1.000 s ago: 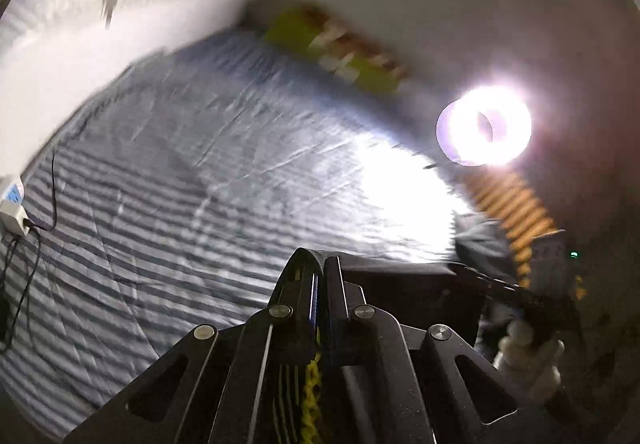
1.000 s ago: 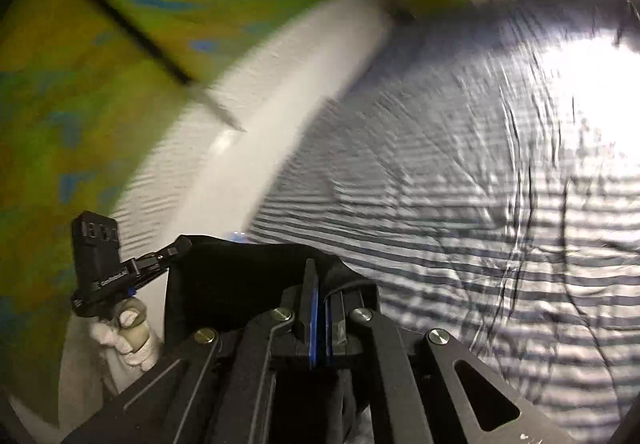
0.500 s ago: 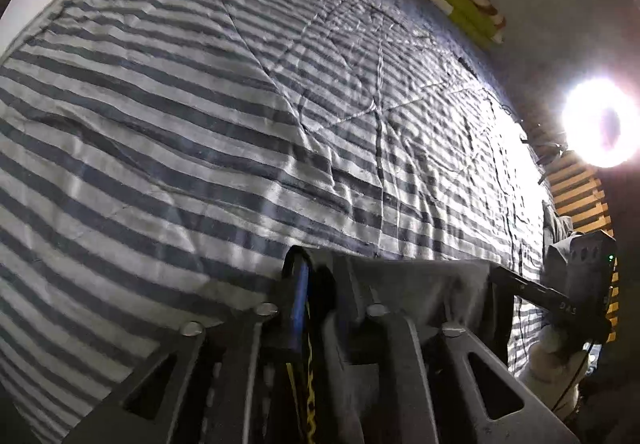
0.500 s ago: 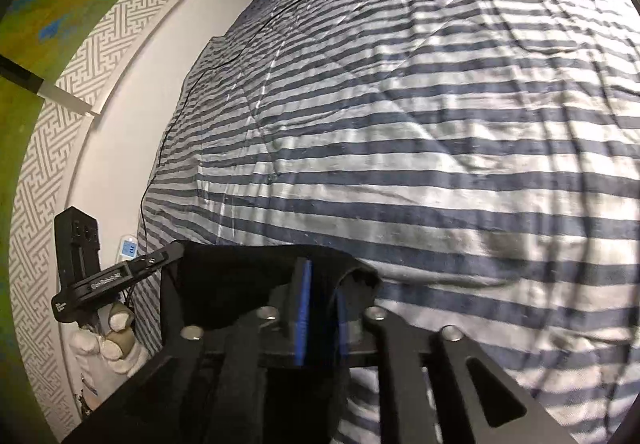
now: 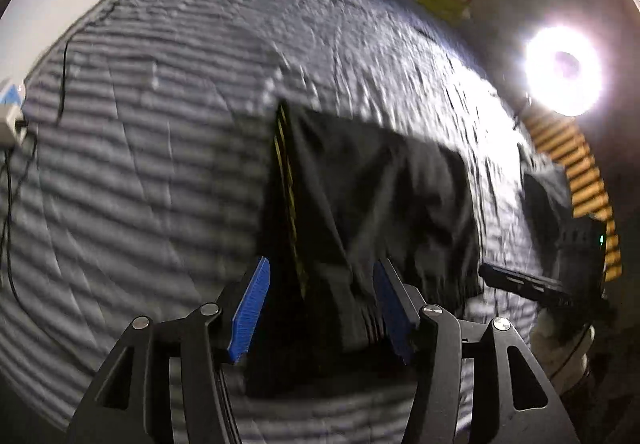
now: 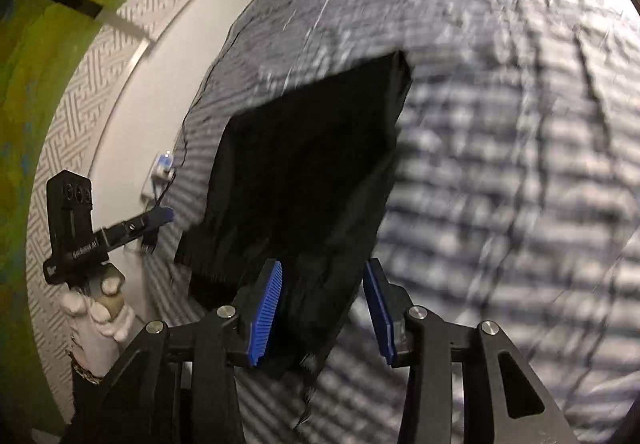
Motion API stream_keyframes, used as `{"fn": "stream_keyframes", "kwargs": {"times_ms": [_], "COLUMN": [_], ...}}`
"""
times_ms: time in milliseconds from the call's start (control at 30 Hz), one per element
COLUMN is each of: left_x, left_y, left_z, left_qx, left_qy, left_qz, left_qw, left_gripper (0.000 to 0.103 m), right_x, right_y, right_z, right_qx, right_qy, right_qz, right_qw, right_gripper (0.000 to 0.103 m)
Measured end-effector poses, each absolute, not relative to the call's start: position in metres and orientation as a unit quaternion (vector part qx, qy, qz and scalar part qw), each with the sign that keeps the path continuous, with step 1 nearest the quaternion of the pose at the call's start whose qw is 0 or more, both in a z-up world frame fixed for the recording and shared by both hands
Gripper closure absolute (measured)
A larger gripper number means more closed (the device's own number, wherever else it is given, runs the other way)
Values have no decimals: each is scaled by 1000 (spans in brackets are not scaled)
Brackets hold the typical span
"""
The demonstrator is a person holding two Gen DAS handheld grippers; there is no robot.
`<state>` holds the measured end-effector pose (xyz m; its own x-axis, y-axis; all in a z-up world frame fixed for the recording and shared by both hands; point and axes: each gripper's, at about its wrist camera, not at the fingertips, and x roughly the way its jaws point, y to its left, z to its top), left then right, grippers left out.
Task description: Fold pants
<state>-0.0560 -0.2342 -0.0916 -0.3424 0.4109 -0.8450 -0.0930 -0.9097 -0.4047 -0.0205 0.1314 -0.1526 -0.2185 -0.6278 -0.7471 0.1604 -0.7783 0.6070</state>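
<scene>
The bed (image 5: 132,172), covered in a grey and white striped quilt, fills both views, lit hard from a ring lamp (image 5: 564,70) at its far right side. On it lie the black pants (image 5: 380,204), already folded into a compact dark rectangle with a thin yellow side stripe along its left edge; in the right wrist view the same bundle (image 6: 304,184) reads as a flat slab, its near edge loose and a little frayed-looking.

The step in hand looks like the release after a fold. The left hand-held gripper (image 5: 320,308) has its blue pads spreading apart, the near left edge of the pants between them but no longer pinched. The right hand-held gripper (image 6: 322,312) is opening too, its pads standing clear on either side of the near right corner of the cloth. A white-gloved hand (image 6: 98,312) grips the left tool's handle.

Both views are smeared, so the exact lie of the near hem is hard to read. The next move probably calls for drawing both tools straight back without snagging the cloth, then judging whether one more fold or a smoothing pass is needed.
</scene>
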Motion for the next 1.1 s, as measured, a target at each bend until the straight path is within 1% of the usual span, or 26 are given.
{"fn": "stream_keyframes", "kwargs": {"times_ms": [100, 267, 400, 433, 467, 500, 533, 567, 600, 667, 733, 867, 933, 967, 1000, 1033, 1100], "left_x": [-42, -36, -33, -33, -32, -29, -27, -24, -23, -22, -19, -6, 2, 5, 5, 9, 12], "left_y": [-222, -211, -204, -201, -195, -190, -186, -182, -181, -185, -193, -212, -218, -220, -220, -221, -224], "left_z": [-106, -126, -134, -137, -139, -141, -140, -137, -135, -126, -115, -92, -89, -90, -91, -91, -85], "left_qx": [-568, -587, -595, -596, -597, -598, -593, -588, -586, -581, -574, -562, -566, -573, -584, -588, -573], "left_qy": [-131, -122, -123, -114, -97, -82, -67, -56, -53, -65, -76, -105, -107, -100, -87, -74, -52], "left_qz": [799, 787, 781, 782, 783, 784, 790, 795, 796, 799, 802, 805, 802, 798, 792, 793, 808], "left_qw": [151, 142, 147, 144, 143, 143, 142, 141, 140, 144, 145, 158, 159, 157, 156, 144, 124], "left_gripper": [45, 45, 46, 50, 64, 71, 73, 81, 86, 89, 90, 90, 84, 76, 63, 60, 60], "right_x": [-10, -10, -17, -17, -17, -17, -16, -16, -16, -15, -14, -7, 2, 6, 12, 15, 24], "right_y": [122, 110, 116, 115, 115, 113, 111, 108, 105, 102, 100, 103, 101, 99, 95, 90, 88], "right_z": [-156, -159, -168, -169, -170, -169, -168, -167, -164, -157, -148, -135, -136, -137, -139, -141, -144], "right_qx": [573, 579, 596, 600, 601, 602, 603, 604, 605, 602, 596, 591, 596, 601, 609, 618, 629], "right_qy": [-219, -206, -244, -243, -240, -236, -234, -236, -237, -229, -230, -275, -284, -272, -241, -205, -166], "right_qz": [-746, -752, -728, -726, -726, -726, -724, -719, -717, -722, -723, -702, -692, -694, -704, -713, -714], "right_qw": [260, 237, 236, 233, 232, 235, 240, 249, 253, 255, 263, 285, 291, 287, 276, 261, 260], "right_gripper": [63, 63, 63, 63, 66, 69, 79, 88, 90, 93, 93, 94, 93, 90, 87, 85, 84]}}
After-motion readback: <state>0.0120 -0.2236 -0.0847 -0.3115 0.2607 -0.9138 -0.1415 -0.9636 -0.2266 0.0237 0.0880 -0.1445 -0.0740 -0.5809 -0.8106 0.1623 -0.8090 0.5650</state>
